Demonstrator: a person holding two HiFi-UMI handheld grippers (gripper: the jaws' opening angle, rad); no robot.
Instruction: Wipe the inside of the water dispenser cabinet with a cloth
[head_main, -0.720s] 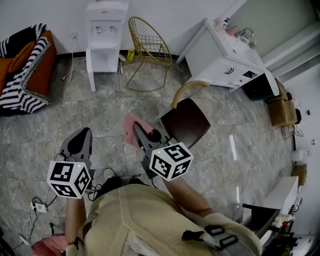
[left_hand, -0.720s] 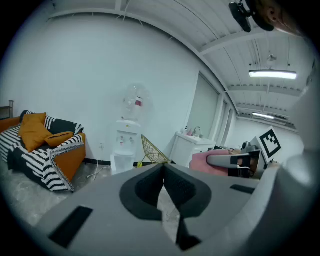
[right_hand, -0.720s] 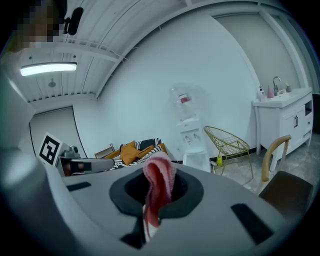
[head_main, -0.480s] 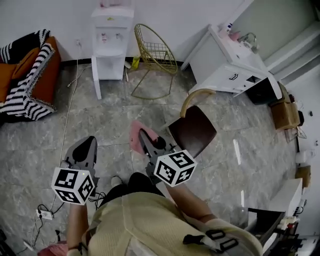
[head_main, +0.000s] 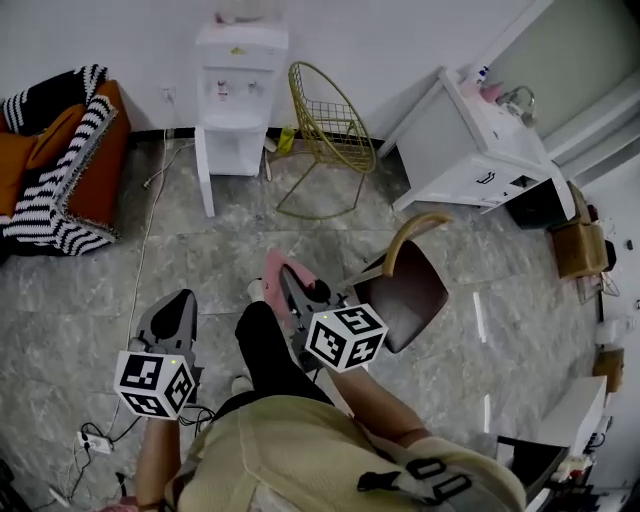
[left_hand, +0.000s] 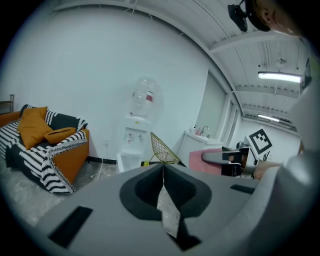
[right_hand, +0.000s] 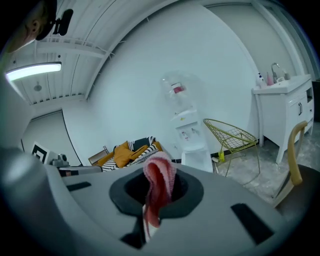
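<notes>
The right gripper (head_main: 292, 290) clenches a pink cloth (head_main: 270, 268); the left gripper (head_main: 180, 303) is clenched empty. The water dispenser (head_main: 238, 90) stands well apart, and the dangling cloth could slip free on the way.

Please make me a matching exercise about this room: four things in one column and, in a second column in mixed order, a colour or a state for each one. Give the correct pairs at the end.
Things:
1. cloth
2. dispenser
3. wire chair
4. left claw

Colour or state:
A. yellow
B. shut, empty
C. pink
D. white

Pairs: 1-C, 2-D, 3-A, 4-B.
</notes>
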